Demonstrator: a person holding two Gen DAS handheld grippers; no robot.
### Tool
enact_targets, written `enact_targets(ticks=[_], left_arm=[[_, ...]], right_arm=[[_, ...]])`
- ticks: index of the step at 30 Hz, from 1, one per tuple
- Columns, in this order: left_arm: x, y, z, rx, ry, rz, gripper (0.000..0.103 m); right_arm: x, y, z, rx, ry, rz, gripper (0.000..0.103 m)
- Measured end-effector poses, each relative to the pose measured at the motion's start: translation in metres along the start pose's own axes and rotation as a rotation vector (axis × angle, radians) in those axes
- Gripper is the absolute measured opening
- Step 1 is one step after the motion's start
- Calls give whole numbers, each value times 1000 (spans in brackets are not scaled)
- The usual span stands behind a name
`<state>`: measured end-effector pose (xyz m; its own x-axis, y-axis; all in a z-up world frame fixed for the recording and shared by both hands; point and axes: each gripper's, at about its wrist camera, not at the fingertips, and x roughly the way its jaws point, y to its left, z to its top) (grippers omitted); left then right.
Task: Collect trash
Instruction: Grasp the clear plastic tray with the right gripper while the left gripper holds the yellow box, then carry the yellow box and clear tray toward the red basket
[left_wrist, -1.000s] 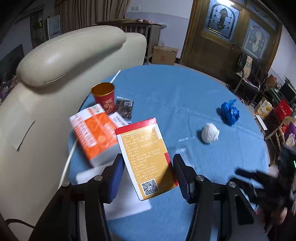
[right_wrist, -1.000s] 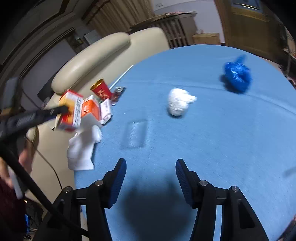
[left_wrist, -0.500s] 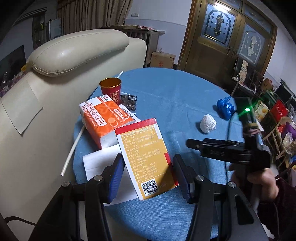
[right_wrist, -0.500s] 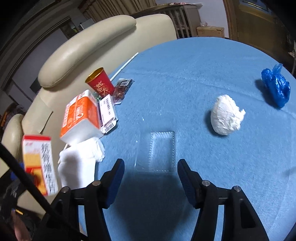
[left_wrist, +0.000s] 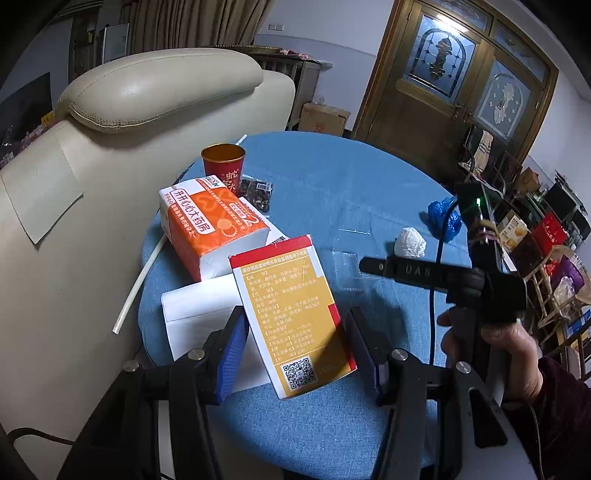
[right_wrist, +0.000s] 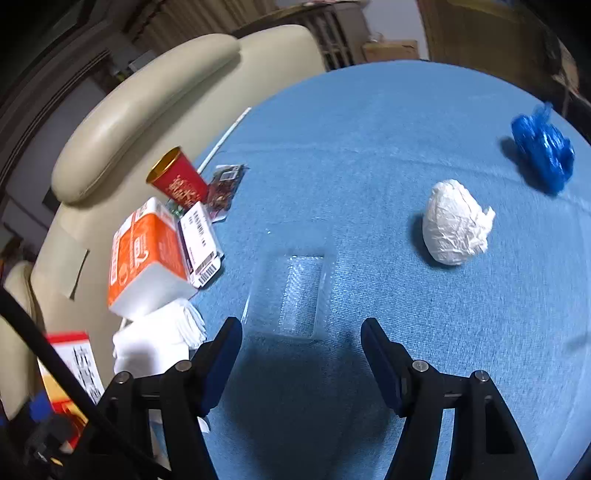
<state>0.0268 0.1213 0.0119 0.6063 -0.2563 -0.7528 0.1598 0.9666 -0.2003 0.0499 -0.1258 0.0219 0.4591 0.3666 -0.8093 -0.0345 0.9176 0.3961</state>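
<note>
My left gripper (left_wrist: 297, 347) is shut on a red and yellow medicine box (left_wrist: 291, 306), which hangs tilted above the blue table (left_wrist: 351, 177). My right gripper (right_wrist: 301, 343) stands open just above the cloth, and the near edge of a clear plastic tray (right_wrist: 299, 295) lies close ahead of its fingertips, untouched. To the right of the tray sit a crumpled white paper ball (right_wrist: 456, 227) and a blue plastic bag (right_wrist: 543, 151). At the left edge are a red paper cup (right_wrist: 177, 181), an orange tissue pack (right_wrist: 146, 251), a barcoded white box (right_wrist: 201, 243) and white napkins (right_wrist: 159, 332).
A cream leather armchair (left_wrist: 110, 147) presses against the table's left side. A white straw (left_wrist: 140, 284) leans off that edge. A dark snack packet (left_wrist: 258, 190) lies beside the cup. A person's hand (left_wrist: 509, 350) holds the right tool at the table's right rim.
The right gripper slid in over the table to the clear tray and its jaws widened. The left gripper drifted a little with the box still in it.
</note>
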Motion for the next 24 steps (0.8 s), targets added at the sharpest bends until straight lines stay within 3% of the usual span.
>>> enact_targets(ticks=[6,17,19,24], left_arm=[[-5,-2,-1,18,-27,15,56],[-4,-2,-10,-5,1,4,56],[-5,-5,-11,-6,2,-1,56],[-5,-19,-14,12,13,-10,56]], right_arm=[[3,14,13,6,-9,-7,72],[38,24,14,17,46,-115,71],[38,22,12,8,51,-102,59],[22,15,7,-23,25,-97,57]])
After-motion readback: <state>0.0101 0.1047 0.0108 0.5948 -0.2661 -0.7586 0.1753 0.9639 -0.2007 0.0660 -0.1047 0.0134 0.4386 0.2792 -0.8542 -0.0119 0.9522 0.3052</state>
